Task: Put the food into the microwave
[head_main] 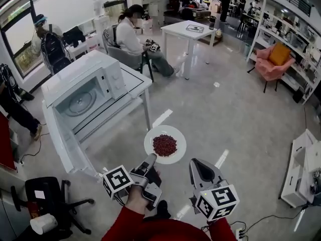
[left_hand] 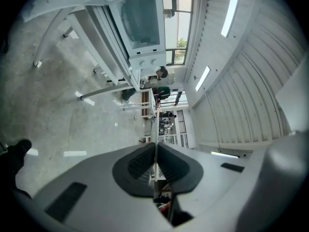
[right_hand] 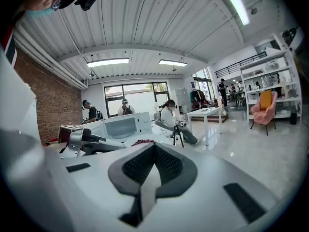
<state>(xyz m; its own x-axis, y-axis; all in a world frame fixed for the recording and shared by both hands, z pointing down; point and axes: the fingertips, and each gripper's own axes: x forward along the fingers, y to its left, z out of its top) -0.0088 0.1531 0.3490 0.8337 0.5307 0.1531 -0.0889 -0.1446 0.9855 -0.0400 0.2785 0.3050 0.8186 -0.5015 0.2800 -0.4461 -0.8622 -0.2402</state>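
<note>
left gripper (head_main: 149,160): jaws narrow, pinched on the near rim of the plate (head_main: 176,149). In its own view the rim (left_hand: 154,129) runs edge-on between the pads.
right gripper (head_main: 196,163): jaws together with nothing between them, just beside the left one and off the plate.
beans (head_main: 164,145): a red heap in the middle of the plate, in the air over the floor (head_main: 225,104), well apart from the microwave (head_main: 113,77).
microwave: on the white table (head_main: 136,80) ahead and to your left. The door (head_main: 62,137) is swung open and the turntable (head_main: 80,103) is bare.
step: looks like the carry to the opening; the plate is not inside yet.
how: you only have a one-edge pinch, so hold the plate level and don't let the far side droop.
approach: come in square to the opening, above the table edge and clear of the door, then set the plate flat on the turntable before you let go.
spare gripper: the right one is free, so use it under the far rim if the plate sags.
risk: a tilt will probably spill loose beans.
</note>
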